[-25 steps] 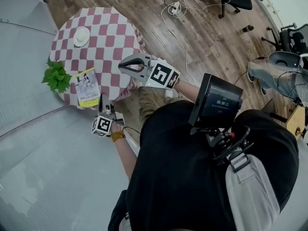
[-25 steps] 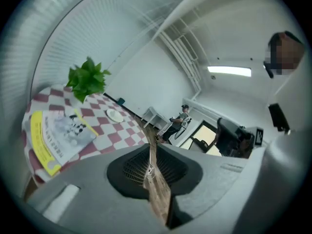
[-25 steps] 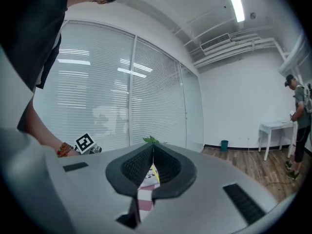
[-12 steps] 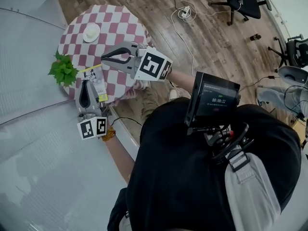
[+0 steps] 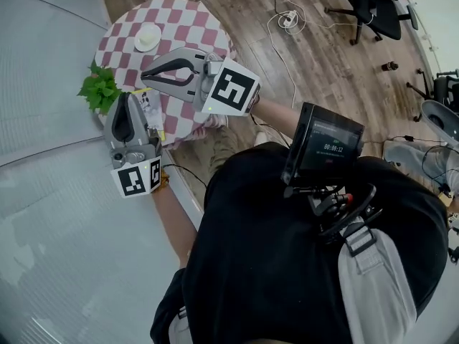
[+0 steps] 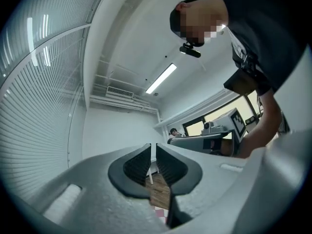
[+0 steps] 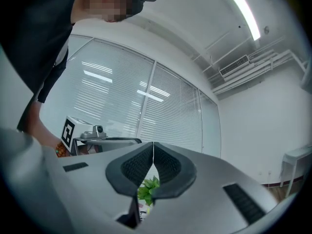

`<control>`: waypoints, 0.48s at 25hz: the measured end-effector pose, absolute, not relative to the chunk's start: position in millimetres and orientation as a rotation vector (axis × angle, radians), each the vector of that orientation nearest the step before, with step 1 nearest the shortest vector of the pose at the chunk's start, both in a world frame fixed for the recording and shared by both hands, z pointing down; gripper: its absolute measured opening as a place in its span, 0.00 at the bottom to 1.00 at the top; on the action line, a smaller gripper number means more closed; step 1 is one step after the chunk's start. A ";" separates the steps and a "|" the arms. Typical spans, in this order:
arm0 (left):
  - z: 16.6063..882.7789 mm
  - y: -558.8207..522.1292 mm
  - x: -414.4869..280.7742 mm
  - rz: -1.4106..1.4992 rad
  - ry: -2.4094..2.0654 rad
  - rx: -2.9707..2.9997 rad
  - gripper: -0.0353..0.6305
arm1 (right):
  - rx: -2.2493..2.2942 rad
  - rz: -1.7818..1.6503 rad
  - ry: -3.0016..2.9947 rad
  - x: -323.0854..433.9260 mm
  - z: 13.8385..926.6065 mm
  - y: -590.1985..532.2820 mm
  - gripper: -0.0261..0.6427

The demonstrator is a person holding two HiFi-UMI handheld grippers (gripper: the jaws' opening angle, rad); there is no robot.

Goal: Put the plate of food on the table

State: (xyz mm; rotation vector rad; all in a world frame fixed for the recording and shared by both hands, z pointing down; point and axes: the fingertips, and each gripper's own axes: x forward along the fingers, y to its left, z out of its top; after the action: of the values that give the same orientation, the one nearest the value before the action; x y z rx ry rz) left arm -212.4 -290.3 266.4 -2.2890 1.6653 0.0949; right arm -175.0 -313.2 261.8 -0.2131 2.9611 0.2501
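A white plate (image 5: pixel 148 37) with something pale on it rests on the far side of a round table with a red-and-white checked cloth (image 5: pixel 188 21). My left gripper (image 5: pixel 128 97) is over the table's near left edge and points up and away from it. Its jaws are shut with nothing between them (image 6: pixel 152 147). My right gripper (image 5: pixel 146 75) hovers over the middle of the cloth, a short way nearer than the plate. It too is shut and empty (image 7: pixel 153 145). Neither gripper touches the plate.
A green potted plant (image 5: pixel 100 89) stands at the table's left edge, also visible below the right jaws (image 7: pixel 147 189). A booklet (image 5: pixel 152 112) lies beside it, partly hidden by the left gripper. A power strip with cables (image 5: pixel 290 18) and office chairs (image 5: pixel 369 2) are on the wooden floor. A slatted wall (image 5: pixel 43 63) runs along the left.
Both grippers have moved up and toward the table. The left one rose from below the table's edge to beside the plant, and the right one now lies over the cloth.
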 end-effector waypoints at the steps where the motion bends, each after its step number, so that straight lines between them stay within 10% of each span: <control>1: 270.4 -292.5 -209.7 0.083 1.660 -2.293 0.11 | -0.220 0.248 2.968 -175.9 267.0 -314.4 0.06; 12: 342.3 -308.6 -219.4 0.010 1.730 -2.404 0.11 | -0.245 0.046 3.052 -174.5 344.4 -335.4 0.06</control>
State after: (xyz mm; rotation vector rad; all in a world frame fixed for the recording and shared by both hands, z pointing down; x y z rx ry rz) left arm -219.4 -308.6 342.3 -2.4038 1.7296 0.0095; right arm -174.5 -335.4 344.4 -0.2448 3.0518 0.0463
